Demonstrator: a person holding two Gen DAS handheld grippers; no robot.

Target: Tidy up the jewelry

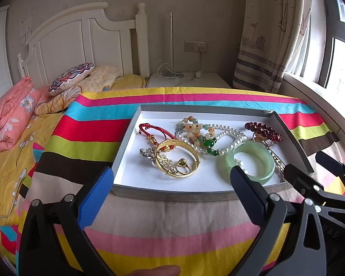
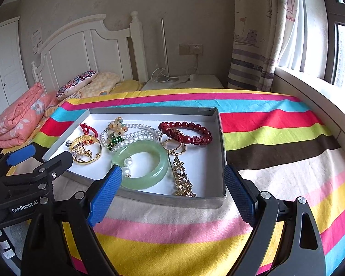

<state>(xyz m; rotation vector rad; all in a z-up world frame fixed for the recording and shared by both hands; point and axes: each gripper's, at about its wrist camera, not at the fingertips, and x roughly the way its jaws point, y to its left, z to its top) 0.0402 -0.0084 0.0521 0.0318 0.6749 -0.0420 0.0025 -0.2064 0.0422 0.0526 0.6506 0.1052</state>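
Observation:
A shallow grey box (image 1: 172, 194) (image 2: 220, 138) with a white floor lies on the striped cloth and holds the jewelry. Inside are a pale green jade bangle (image 1: 265, 161) (image 2: 158, 161), a gold bangle (image 1: 194, 153) (image 2: 97, 154), a dark red bead bracelet (image 1: 263, 130) (image 2: 191, 128), a pearl necklace (image 1: 232, 135) (image 2: 135, 135), a red cord bracelet (image 1: 156, 130) (image 2: 87, 128) and a gold charm (image 2: 182, 179). My left gripper (image 1: 171, 178) is open just in front of the box's near wall. My right gripper (image 2: 173, 177) is open too, straddling the near right corner.
The striped cloth (image 1: 172, 234) (image 2: 287, 161) covers the work surface. Behind it are a bed with a folded pink quilt (image 1: 9, 115) and pillows (image 1: 71, 78), a white nightstand (image 1: 188, 80), a curtain (image 1: 269, 34) and a window sill on the right. A fingertip (image 1: 154, 270) shows at the bottom edge.

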